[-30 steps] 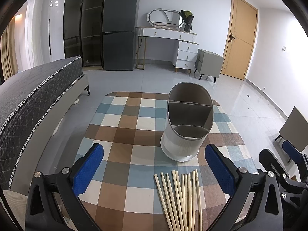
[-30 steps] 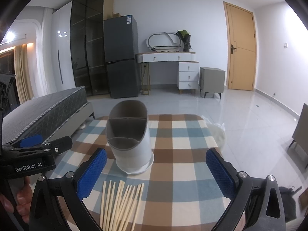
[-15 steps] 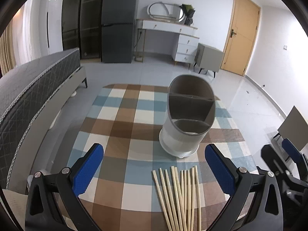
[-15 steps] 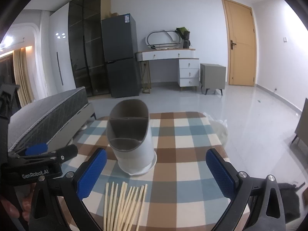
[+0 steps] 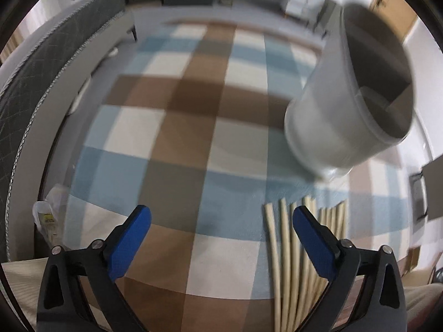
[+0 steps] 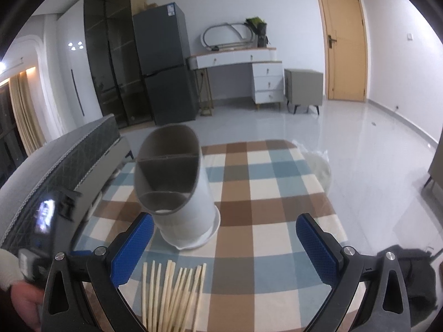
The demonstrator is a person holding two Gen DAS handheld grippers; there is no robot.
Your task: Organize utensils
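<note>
Jaws on both grippers spread wide, holding nothing. We note the left gripper (image 5: 221,222) low over the checked cloth (image 5: 177,144), view blurred. Only the right gripper (image 6: 224,228) view shows the holder (image 6: 177,188) sharply: grey, divided, upright. Pale chopsticks (image 6: 171,293) lie fanned just before it.

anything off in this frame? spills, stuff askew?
No spill or damage stands out. The pale wooden chopsticks lie loose, slightly fanned, on the checked tablecloth in front of the upright grey-and-white divided utensil holder, which looks empty. The left wrist view is motion-blurred.
</note>
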